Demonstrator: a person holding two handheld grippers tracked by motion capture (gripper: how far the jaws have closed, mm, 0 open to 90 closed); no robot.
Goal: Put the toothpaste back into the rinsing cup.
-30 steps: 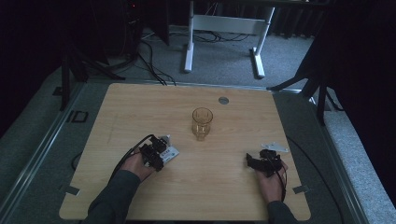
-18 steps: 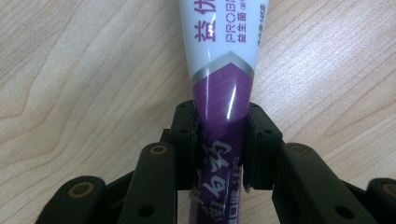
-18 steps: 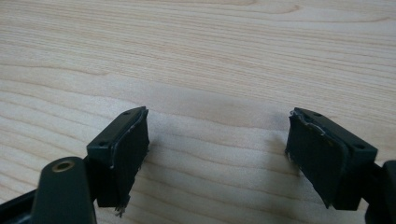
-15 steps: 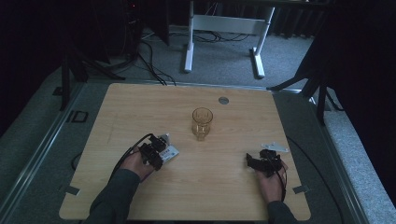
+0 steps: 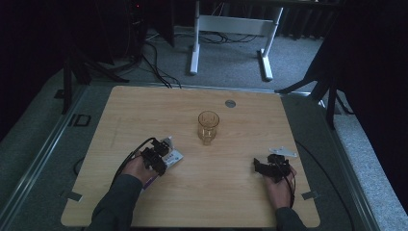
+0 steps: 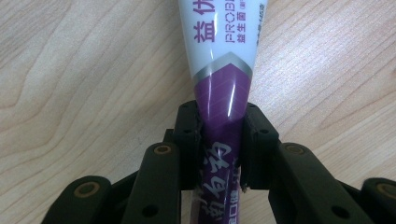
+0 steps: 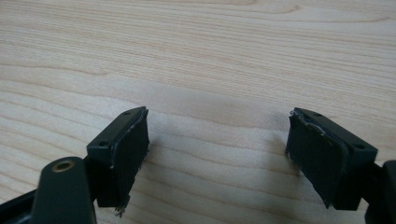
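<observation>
A white and purple tube (image 6: 219,56) with printed lettering lies on the wooden table (image 5: 231,202). My left gripper (image 6: 219,140) is shut on its purple part; the jaws have just been closing with the tube between them, and both pads press its sides. From above, the left gripper (image 5: 155,159) sits at the table's left front, with the tube's white end (image 5: 174,157) poking out to its right. My right gripper (image 7: 217,154) stands open over bare wood with nothing between its fingers. It rests at the right front (image 5: 263,166).
A clear drinking glass (image 5: 208,126) stands upright near the table's middle, beyond both grippers. A small round disc (image 5: 230,103) is set in the far part of the top. Cables trail from both grippers. A white desk frame (image 5: 231,29) stands on the floor behind.
</observation>
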